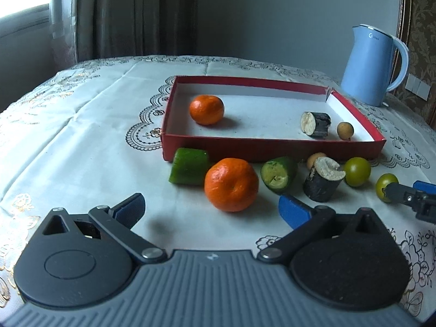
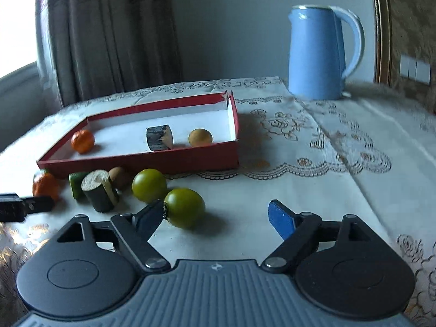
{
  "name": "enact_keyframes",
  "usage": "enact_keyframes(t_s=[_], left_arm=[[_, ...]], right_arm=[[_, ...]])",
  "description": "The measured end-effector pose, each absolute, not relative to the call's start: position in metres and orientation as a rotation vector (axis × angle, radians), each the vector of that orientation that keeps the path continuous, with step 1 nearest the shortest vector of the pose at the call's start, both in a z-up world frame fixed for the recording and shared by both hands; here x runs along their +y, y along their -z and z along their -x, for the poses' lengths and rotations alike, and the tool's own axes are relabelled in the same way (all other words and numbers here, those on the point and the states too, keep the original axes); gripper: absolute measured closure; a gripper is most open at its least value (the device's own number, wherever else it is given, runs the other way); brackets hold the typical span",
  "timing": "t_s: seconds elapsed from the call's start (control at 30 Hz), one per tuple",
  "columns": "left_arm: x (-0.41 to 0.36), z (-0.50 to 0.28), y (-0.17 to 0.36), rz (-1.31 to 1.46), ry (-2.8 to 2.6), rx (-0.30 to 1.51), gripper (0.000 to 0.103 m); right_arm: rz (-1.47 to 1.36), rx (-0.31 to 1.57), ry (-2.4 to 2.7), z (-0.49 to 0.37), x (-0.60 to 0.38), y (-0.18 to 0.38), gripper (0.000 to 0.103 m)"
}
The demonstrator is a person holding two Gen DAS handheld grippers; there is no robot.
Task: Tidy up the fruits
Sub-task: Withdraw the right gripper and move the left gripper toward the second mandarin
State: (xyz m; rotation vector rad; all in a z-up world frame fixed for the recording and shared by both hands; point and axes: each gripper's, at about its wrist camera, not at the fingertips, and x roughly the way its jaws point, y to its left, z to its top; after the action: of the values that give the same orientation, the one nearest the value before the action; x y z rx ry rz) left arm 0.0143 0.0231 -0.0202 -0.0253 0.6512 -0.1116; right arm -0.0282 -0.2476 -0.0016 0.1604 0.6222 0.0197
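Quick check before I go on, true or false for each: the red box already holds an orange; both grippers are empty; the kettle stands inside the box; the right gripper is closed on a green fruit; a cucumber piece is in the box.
1. The red box holds an orange. True.
2. Both the left gripper and the right gripper are empty. True.
3. The kettle stands inside the box. False: it stands on the tablecloth behind it.
4. The right gripper is closed on a green fruit. False: its jaws stand open around it.
5. A cucumber piece is in the box. False: it lies outside, in front.
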Motion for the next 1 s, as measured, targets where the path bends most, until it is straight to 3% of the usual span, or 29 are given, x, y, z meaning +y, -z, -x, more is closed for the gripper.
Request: enact_keyframes(t_s=[0.23,0.57,0.73,0.87,0.93,1.0], left_arm=[[0.019,-0.021,0.023,0.05,0.096,0.664,0.002],[0.009,-0.026,0.025,0.003,0.087,0.658,0.019],[0.01,-0.025,0.023,-0.005,0.085,0.641,0.04],[0.011,-0.022,0.023,-0.002,0.113,0.633,0.052],[0.011,-0.022,0.023,0.01,0.138,0.634,0.063],[0.008,-0.021,0.023,0.003,0.138,0.631,0.063]], right_arm=[[-0.21,0.625,0.06,0.028,-0.257,0.003,0.0],[-0.188,0.655,0.028,0.022,-0.253,0.004,0.0],[-0.161,0.662,0.012,0.021,-0.248,0.005,0.0],[-0.156,0.656,0.019,0.022,-0.247,0.004,0.0],[-0.156,0.655,0.02,0.023,-0.248,0.004,0.0],[-0.155,0.653,0.022,0.023,-0.247,0.003,0.0]])
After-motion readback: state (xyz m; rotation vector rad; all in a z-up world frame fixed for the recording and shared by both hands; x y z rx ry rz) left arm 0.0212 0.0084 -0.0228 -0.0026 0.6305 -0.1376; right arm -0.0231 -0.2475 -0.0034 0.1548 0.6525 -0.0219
